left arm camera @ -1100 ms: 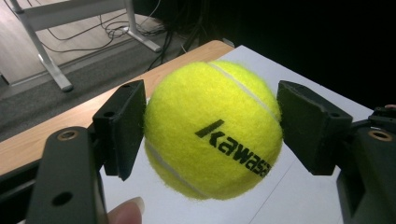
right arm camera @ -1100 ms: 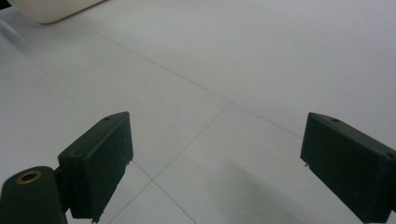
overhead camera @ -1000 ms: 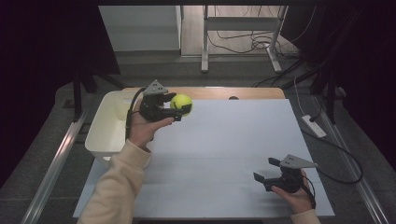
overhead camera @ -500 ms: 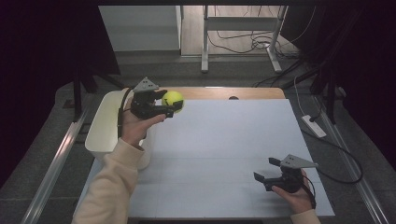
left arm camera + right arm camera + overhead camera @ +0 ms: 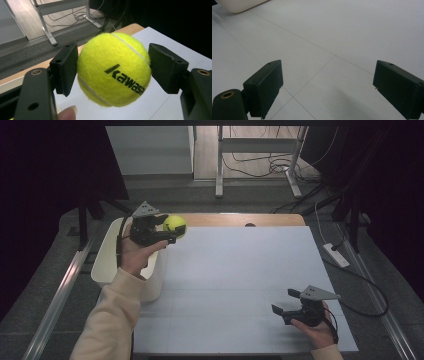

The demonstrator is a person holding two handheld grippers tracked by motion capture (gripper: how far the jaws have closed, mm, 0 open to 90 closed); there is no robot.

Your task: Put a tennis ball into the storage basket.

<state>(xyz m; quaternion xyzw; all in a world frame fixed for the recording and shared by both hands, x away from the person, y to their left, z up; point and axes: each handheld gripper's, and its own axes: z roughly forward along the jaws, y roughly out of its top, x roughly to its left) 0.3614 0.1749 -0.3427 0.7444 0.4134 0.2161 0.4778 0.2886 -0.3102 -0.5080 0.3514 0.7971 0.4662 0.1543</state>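
Observation:
A yellow tennis ball (image 5: pixel 174 224) with black lettering hangs in the air at the far left of the table, beside the white bin (image 5: pixel 107 251). My left gripper (image 5: pixel 172 233) is shut on it; in the left gripper view both black pads press the sides of the tennis ball (image 5: pixel 113 70). Low over the white table top (image 5: pixel 240 270), near the front right corner, my right gripper (image 5: pixel 283 303) stands open, pointing left. In the right gripper view, the right gripper (image 5: pixel 325 92) has only bare table between its jaws.
The white bin stands at the table's left edge, and its corner (image 5: pixel 239 6) appears at the top left of the right gripper view. A wooden strip (image 5: pixel 235 219) runs along the far table edge. Cables and metal desk legs (image 5: pixel 260 165) lie on the floor beyond.
The left hand has carried the ball to the left and slightly away, toward the bin. The right gripper has stayed where it was.

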